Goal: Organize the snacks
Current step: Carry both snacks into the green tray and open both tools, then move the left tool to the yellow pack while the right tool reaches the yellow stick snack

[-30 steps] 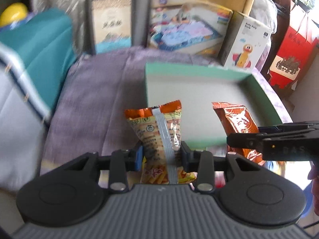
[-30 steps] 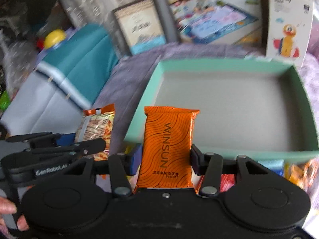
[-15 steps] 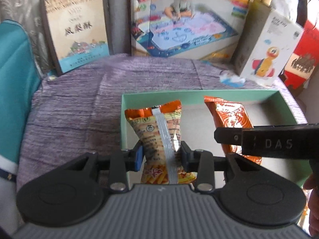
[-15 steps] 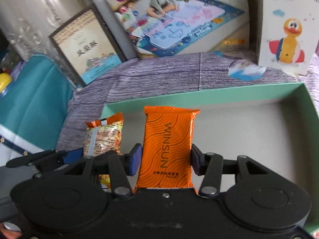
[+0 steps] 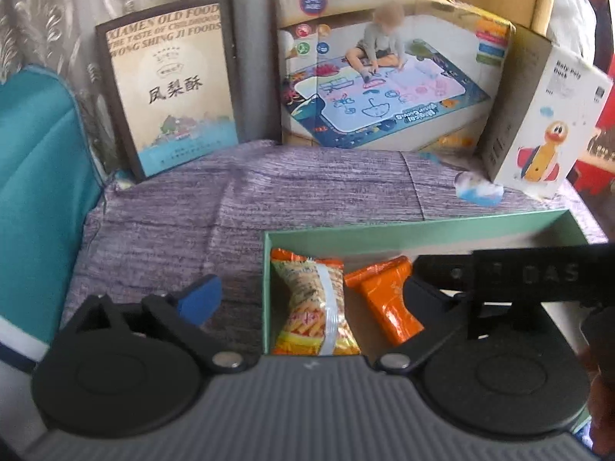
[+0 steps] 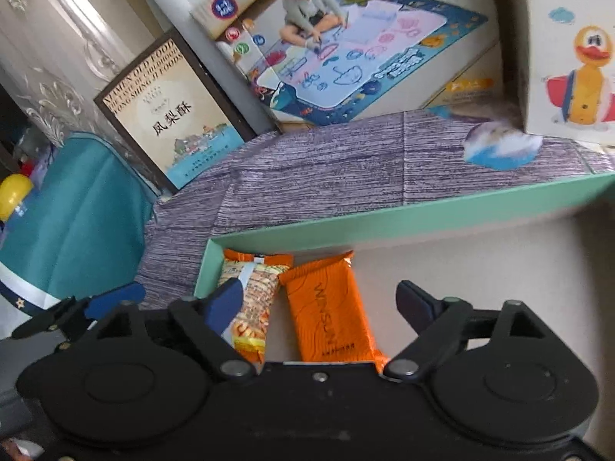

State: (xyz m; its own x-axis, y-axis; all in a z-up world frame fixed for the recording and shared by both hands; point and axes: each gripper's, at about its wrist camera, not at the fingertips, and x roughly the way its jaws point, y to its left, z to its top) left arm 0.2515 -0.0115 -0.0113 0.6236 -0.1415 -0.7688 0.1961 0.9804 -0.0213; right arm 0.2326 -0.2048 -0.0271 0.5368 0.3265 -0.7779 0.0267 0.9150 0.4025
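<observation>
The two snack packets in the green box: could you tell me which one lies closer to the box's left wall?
The yellow-and-orange packet with the pale seam strip lies right beside the green box's left wall. The plain orange WINSUN packet sits on its far side.

Both of the 2 cameras ride on the hand-held grippers and look forward and steeply down along their fingers, close over the near left corner of the green tray (image 5: 423, 230) (image 6: 403, 217). The left view sits level, facing the boxes at the back of the purple cloth (image 5: 269, 192). The right view is rolled, so the same cloth (image 6: 326, 153) slants. Both share the tray corner, the 2 snack packets (image 5: 315, 307) (image 6: 330, 315) and the pastry box (image 5: 173, 84) (image 6: 173, 123).
</observation>
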